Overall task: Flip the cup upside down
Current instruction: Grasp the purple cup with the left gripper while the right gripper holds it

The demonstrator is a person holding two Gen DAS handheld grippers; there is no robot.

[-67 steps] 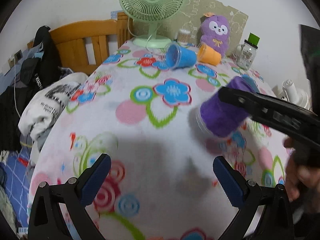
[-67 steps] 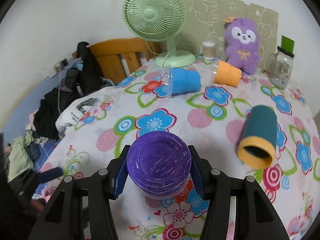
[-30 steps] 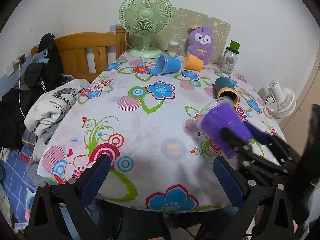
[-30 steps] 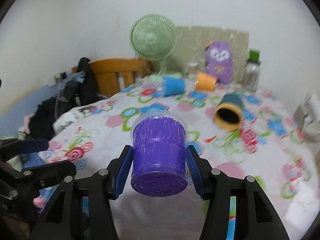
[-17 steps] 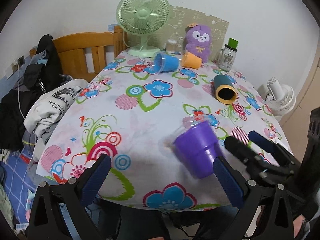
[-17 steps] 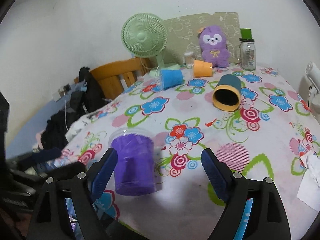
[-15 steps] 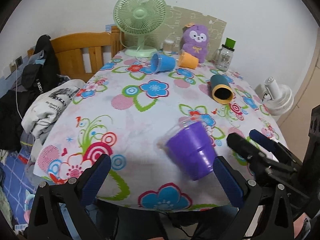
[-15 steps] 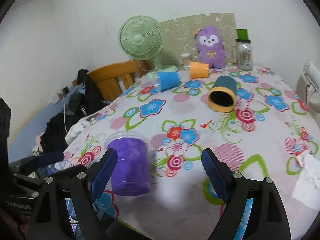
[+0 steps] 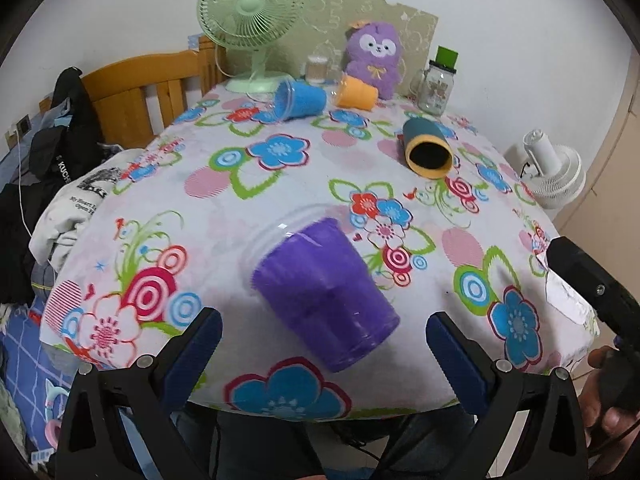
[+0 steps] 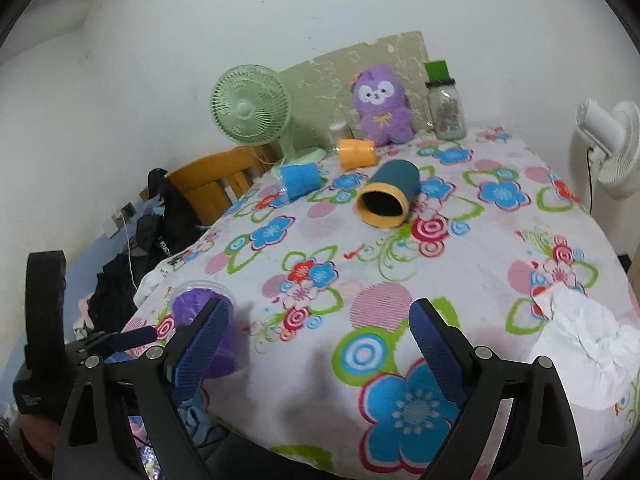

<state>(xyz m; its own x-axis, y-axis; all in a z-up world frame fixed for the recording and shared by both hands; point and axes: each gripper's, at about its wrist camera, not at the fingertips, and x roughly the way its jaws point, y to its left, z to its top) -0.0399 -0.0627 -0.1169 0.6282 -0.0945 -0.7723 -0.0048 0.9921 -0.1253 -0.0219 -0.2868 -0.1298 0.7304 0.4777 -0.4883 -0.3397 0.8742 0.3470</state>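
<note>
A purple cup (image 9: 324,292) with a clear rim stands mouth-down on the flowered tablecloth (image 9: 240,208), near the front edge. My left gripper (image 9: 322,344) is open, and the cup's upturned base sits between and just beyond its fingertips, untouched. My right gripper (image 10: 316,336) is open and empty. In the right wrist view the purple cup (image 10: 192,306) is at the lower left, partly hidden behind the left finger (image 10: 200,344).
A teal cup with a yellow rim (image 9: 426,148), a blue cup (image 9: 298,100) and an orange cup (image 9: 356,94) lie on their sides further back. A green fan (image 9: 250,12), a purple plush toy (image 9: 374,56) and a glass jar (image 9: 436,86) stand at the back. Crumpled white paper (image 10: 588,336) lies at the right.
My right gripper turned the purple cup over, set it mouth-down on the table, opened and drew back to the right. My left gripper moved closer to the cup.
</note>
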